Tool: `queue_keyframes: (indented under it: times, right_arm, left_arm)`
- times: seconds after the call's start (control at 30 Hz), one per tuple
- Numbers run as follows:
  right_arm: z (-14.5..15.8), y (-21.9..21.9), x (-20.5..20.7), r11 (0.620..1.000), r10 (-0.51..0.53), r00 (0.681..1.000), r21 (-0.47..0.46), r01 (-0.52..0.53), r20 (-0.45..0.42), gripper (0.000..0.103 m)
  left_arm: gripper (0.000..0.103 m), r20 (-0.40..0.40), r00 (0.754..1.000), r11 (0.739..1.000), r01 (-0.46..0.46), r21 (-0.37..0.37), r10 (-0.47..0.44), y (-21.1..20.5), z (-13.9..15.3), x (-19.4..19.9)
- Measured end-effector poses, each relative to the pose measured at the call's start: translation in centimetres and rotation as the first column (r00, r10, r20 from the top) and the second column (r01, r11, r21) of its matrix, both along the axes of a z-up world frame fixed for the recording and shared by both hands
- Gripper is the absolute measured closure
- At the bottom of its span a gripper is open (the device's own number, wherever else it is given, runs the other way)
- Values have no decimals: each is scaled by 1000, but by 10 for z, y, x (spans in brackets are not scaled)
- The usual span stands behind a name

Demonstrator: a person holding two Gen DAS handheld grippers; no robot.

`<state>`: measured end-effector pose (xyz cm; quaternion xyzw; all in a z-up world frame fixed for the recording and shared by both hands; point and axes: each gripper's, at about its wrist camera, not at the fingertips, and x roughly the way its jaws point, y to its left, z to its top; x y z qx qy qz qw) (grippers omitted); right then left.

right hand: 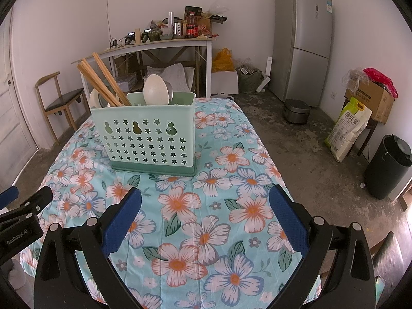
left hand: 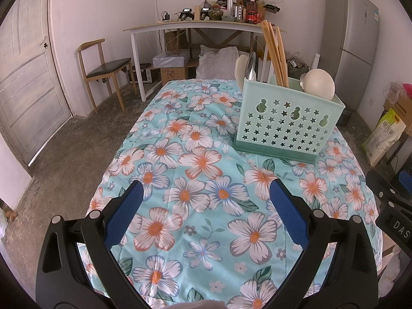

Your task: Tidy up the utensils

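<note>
A mint green utensil holder [left hand: 288, 121] [right hand: 149, 139] with star-shaped holes stands upright on the floral tablecloth [left hand: 195, 170] [right hand: 219, 180]. Wooden chopsticks [left hand: 276, 54] [right hand: 103, 79] lean out of it, beside a cream ladle [left hand: 319, 82] [right hand: 155, 90] and metal spoons [left hand: 251, 65]. My left gripper [left hand: 206, 200] hovers open over the cloth, near side of the holder, nothing between its blue pads. My right gripper [right hand: 204, 203] is open too, a short way in front of the holder. The other gripper's black body shows at the edge of each view [left hand: 394, 206] [right hand: 18, 213].
Behind the table stand a white desk [left hand: 195, 27] piled with bottles and boxes, a wooden chair [left hand: 103, 69], a grey fridge [right hand: 303, 43] and a door [left hand: 25, 77]. On the floor at the right are a rice cooker [right hand: 296, 110], a rice bag [right hand: 347, 128] and a black bin [right hand: 388, 164].
</note>
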<state>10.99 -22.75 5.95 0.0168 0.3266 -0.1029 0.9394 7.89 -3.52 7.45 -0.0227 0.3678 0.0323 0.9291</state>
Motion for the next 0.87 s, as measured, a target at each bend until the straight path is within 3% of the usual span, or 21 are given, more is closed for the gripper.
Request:
queue_keyframes:
  times: [0.87]
  right_arm:
    - [0, 1, 0, 1000, 0, 1000, 0, 0, -1, 6]
  left_arm:
    - [8, -5, 1000, 1000, -2, -2, 2, 0, -2, 0]
